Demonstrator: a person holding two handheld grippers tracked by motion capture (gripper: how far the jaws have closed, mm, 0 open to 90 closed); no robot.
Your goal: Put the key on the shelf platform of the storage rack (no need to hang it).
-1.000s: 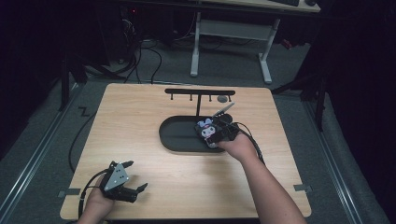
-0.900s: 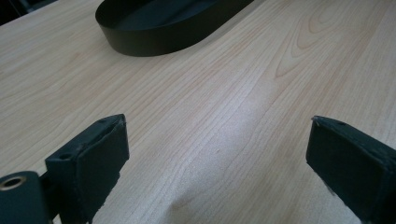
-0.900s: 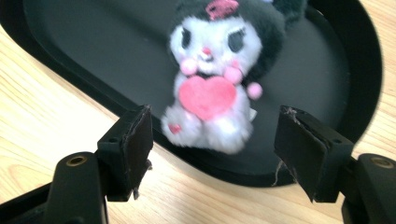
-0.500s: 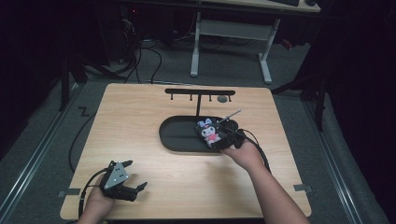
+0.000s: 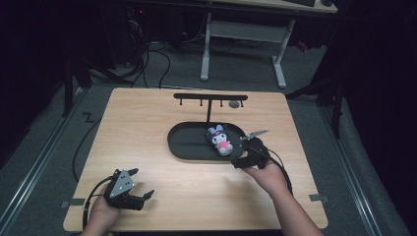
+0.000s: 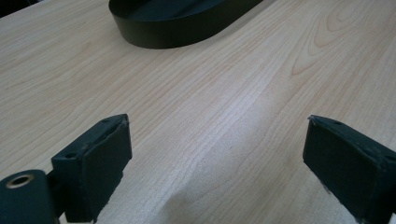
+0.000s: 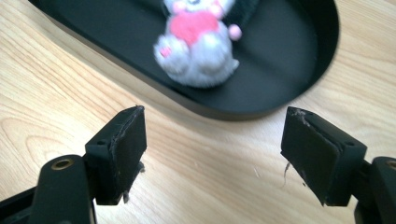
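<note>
Plush toy lies in black oval tray as right gripper's jaws stand open beside it

The plush toy [image 5: 220, 140], a small soft doll in a pink outfit, rests at the tray's [image 5: 186, 147] 3 o'clock end; the right gripper [image 5: 242, 161] sits on the worktop [image 5: 147, 118] just outside the rim at the toy's 4 o'clock, its jaws having just been opening, nothing between them. At the worktop's 7 o'clock corner the left gripper [image 5: 142, 196] rests with jaws spread wide and empty. The toy looks light, squashy and non-slip, unlikely to be damaged; a pinch across its stuffed body or head should hold best, since thin limbs would let it dangle. A black hook rack [image 5: 210, 97] stands at the tray's 12 o'clock.
</note>
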